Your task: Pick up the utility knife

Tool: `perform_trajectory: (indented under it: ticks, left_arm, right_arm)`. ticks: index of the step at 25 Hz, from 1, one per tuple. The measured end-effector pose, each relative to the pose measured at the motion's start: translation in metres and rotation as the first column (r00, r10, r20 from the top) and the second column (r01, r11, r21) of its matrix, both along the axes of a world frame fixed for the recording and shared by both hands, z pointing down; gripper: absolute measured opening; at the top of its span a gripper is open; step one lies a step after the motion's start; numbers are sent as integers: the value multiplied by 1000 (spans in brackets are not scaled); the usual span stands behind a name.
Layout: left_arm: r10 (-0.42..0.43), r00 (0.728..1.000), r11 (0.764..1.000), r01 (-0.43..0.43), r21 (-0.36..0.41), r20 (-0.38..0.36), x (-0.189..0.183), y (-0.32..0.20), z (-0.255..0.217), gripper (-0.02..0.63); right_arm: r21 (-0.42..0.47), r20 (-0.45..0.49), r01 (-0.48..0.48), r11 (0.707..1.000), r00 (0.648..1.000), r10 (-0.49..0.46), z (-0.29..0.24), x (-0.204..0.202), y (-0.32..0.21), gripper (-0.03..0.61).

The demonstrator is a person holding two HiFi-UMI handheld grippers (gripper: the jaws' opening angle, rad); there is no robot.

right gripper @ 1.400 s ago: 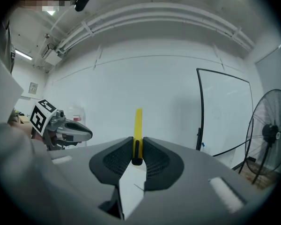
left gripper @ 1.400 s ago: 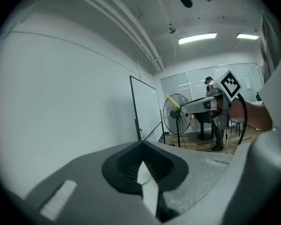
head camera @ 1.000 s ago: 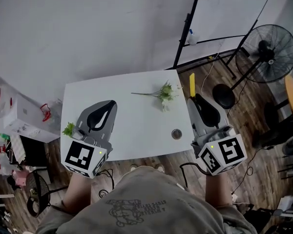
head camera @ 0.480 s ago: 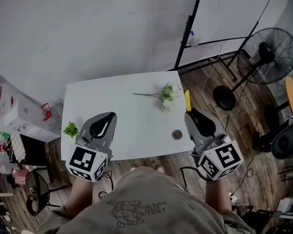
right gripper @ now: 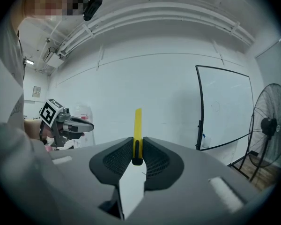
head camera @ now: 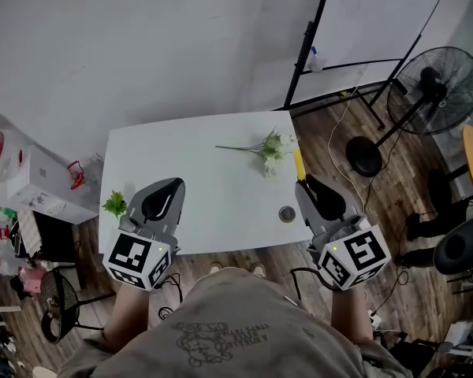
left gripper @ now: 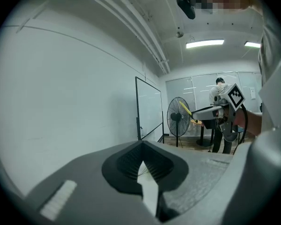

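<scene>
The utility knife (right gripper: 137,125), a slim yellow bar, is clamped between the jaws of the right gripper (right gripper: 137,143), which are closed narrowly on its lower end so that most of its length stands out past the tips. In the head view the knife is seen at the right edge of the white table (head camera: 197,172), pointing towards the far side, and it is held off the surface (in the left gripper view it is seen in the air in front of the fan). Just to the left of its far end, a flower sprig (head camera: 264,146) is laid on the table, and a small round object (head camera: 287,213) is set near the table's near right corner, beside the right gripper. The left gripper (head camera: 167,186) is held over the near left part of the table with its jaws drawn together at the tips and nothing between them. A small green plant (head camera: 114,205) is seen just to its left. A standing fan (head camera: 433,81) and a whiteboard (head camera: 370,14) are placed on the wooden floor, far right of the table.
</scene>
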State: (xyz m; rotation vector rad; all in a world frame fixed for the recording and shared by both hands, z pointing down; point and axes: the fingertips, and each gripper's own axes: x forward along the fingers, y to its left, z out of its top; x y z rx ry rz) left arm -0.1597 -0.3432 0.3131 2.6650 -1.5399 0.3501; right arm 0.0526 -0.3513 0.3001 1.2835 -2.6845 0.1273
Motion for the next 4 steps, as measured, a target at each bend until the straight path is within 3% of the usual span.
perform_trajectory:
  ticks: [4]
  left_arm:
    - [-2,1000,1000,2,2,0,0,-1,-2,0]
  right_arm:
    - [-7,-3,4,1000,1000,-4,1,0,-1,91]
